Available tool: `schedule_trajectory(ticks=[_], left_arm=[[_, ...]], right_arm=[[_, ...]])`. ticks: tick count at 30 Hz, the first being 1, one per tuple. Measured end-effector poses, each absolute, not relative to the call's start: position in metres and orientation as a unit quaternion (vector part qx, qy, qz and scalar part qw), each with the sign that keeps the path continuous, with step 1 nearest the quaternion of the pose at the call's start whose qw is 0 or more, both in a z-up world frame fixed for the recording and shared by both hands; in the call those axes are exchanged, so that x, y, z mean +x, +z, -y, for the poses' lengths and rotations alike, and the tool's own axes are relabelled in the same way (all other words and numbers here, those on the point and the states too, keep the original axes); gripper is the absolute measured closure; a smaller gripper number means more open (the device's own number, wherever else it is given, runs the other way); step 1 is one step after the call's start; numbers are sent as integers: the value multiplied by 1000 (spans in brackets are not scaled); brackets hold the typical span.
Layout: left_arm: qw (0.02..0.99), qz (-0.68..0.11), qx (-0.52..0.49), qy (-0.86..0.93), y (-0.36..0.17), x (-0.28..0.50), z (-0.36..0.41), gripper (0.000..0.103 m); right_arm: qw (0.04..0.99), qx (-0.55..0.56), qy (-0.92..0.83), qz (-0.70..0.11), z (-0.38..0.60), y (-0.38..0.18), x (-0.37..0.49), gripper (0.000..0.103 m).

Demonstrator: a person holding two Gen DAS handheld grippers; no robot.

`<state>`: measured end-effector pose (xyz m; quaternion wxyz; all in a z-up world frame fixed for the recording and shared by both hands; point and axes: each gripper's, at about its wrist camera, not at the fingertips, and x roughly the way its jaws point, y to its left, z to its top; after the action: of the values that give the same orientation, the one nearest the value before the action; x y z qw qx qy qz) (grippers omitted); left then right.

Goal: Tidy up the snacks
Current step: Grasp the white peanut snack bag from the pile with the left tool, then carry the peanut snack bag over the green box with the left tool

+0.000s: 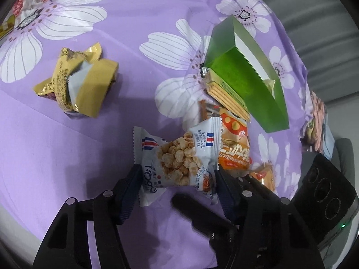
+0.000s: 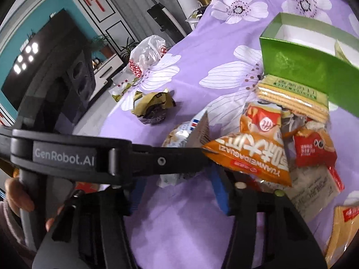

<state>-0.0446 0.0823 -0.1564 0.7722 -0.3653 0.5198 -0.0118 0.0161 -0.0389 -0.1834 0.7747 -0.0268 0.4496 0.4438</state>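
Note:
My left gripper (image 1: pixel 177 174) is shut on a white popcorn snack packet (image 1: pixel 177 157), its pads pressing both sides. The packet also shows in the right wrist view (image 2: pixel 179 134). Just right of it lies an orange packet (image 1: pixel 234 150), also in the right wrist view (image 2: pixel 251 152), and a wafer pack (image 1: pixel 226 94) leans against a green box (image 1: pixel 246 78). The green box (image 2: pixel 309 71) is open on top with a white inside. My right gripper (image 2: pixel 179 186) is open, with nothing between its blue pads; the left gripper's body (image 2: pixel 89 157) crosses in front of it.
A pile of gold wrapped snacks (image 1: pixel 78 85) lies to the left on the purple flowered cloth (image 1: pixel 134 33). A red packet (image 2: pixel 314 148) and more packets sit at the right. A plastic bag (image 2: pixel 148 56) lies at the far edge. The table edge is close on the right (image 1: pixel 309 103).

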Motion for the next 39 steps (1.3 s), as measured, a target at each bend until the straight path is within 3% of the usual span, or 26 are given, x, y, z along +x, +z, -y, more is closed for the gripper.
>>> schedule_trajectory(ticks=[7, 23, 39], left_arm=[[794, -506, -337, -10, -141, -47, -74, 42], [857, -447, -250, -58, -58, -18, -27, 42], [871, -437, -199, -106, -27, 33, 24, 42]], right_arm=[[783, -19, 448, -431, 47, -174, 9, 75], [843, 17, 421, -335, 95, -104, 19, 75], [877, 33, 375, -298, 143, -78, 48, 75]])
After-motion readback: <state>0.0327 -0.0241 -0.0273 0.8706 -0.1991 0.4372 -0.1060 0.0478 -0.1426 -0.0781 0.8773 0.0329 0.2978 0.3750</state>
